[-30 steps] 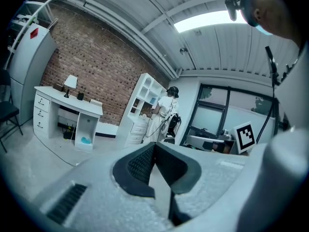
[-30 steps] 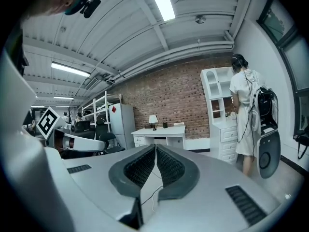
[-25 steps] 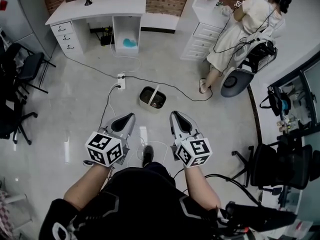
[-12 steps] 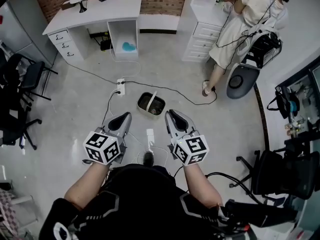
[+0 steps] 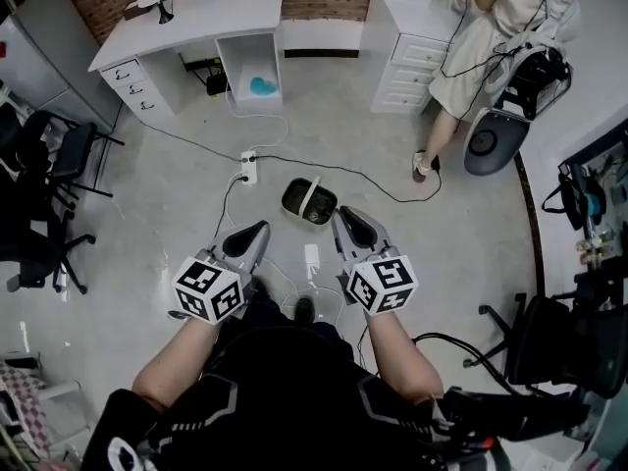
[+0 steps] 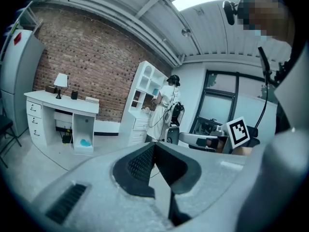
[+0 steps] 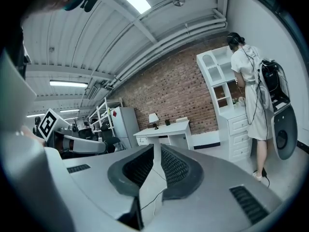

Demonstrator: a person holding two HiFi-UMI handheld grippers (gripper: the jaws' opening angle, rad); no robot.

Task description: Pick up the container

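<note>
Left gripper (image 5: 257, 232) and right gripper (image 5: 345, 216) point forward, jaws closed and empty (likely a carry pose for approach), handled container (image 5: 310, 202) on the floor (image 5: 167, 199) just ahead, ungrasped.

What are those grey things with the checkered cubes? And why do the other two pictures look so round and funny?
Those are two hand-held grippers, like big tongs, one in each of a person's hands. The top picture comes from a camera on that person's head, looking down. The left gripper and right gripper point toward a small container with a handle, standing on the floor. The marker cubes are part of the grippers. The round pictures come from little wide-angle cameras riding on each gripper, looking along its jaws. Both pairs of jaws are shut and hold nothing. Farther off are a white desk and another person.
</note>
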